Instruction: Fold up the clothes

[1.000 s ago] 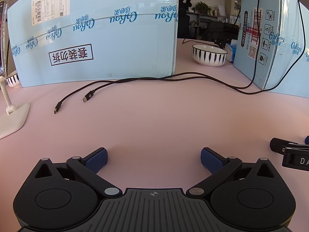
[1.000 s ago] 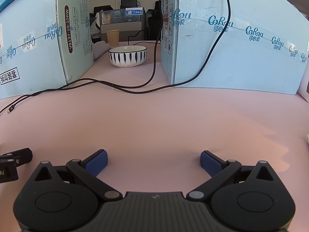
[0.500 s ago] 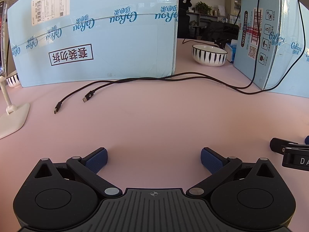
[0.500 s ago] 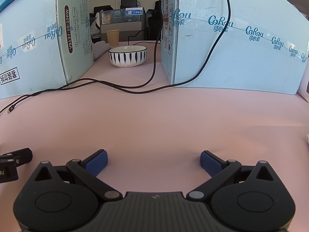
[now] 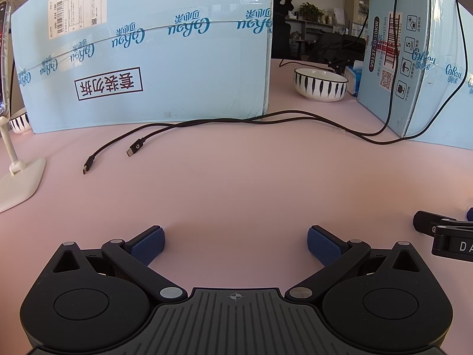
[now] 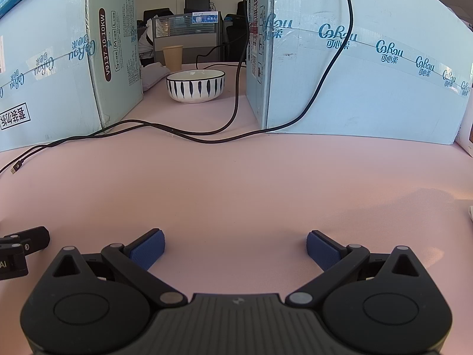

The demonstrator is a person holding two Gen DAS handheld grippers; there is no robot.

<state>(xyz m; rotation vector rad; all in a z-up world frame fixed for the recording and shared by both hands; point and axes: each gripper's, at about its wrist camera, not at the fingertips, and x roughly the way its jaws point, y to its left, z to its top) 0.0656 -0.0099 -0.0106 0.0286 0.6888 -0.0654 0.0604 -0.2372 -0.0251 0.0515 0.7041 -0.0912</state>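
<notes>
No garment shows in either view. My left gripper (image 5: 235, 244) rests low over the pink tabletop (image 5: 236, 183), open, with only bare table between its blue pads. My right gripper (image 6: 235, 245) sits the same way, open and holding nothing. Each gripper's black tip appears at the other view's edge: the right gripper (image 5: 443, 230) at the right edge of the left wrist view, the left gripper (image 6: 20, 245) at the left edge of the right wrist view.
Two tall light-blue cartons (image 5: 147, 59) (image 6: 354, 74) stand at the back, with a striped bowl (image 6: 195, 85) in the gap between them. Black USB cables (image 5: 207, 122) trail across the table. A white phone stand (image 5: 17, 177) sits at the left. A paper cup (image 6: 173, 57) stands far back.
</notes>
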